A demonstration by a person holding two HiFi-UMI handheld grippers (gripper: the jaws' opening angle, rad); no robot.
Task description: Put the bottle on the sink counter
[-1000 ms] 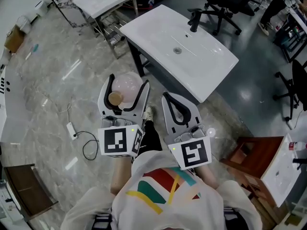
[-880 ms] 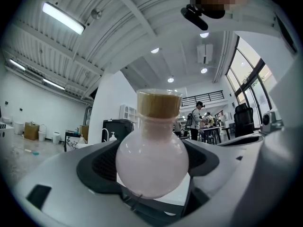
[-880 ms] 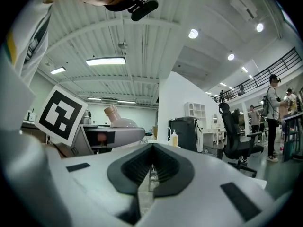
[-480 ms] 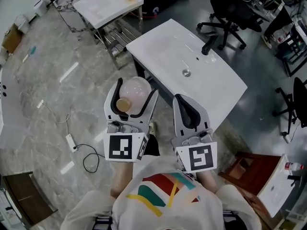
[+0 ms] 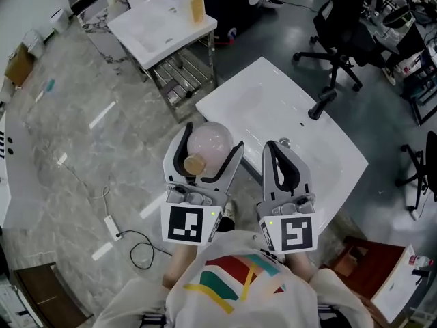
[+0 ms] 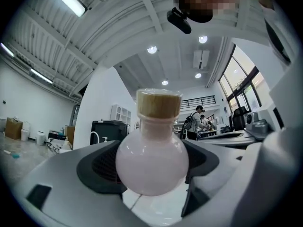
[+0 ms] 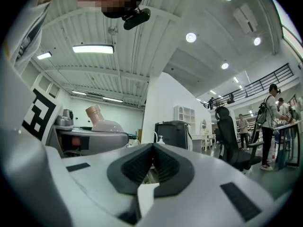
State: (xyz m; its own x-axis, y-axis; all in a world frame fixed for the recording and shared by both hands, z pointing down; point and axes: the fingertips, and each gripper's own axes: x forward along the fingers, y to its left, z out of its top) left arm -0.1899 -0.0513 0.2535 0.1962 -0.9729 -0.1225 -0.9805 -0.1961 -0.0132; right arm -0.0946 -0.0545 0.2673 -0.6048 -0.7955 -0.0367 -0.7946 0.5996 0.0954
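Head view: left gripper pinches bottle, cork pointing near; sink counter lies just far-right of it. Right gripper pressed together, empty, nearer counter.

A black office chair stands beyond. A yellow dispenser sits on a small white desk. A white plug block lies on the marble floor.

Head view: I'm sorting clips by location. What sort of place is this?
Probably an open lab or office, not a bathroom: a sink counter stands free on a stone-look floor, a second sink counter behind it, with office chairs beside them.
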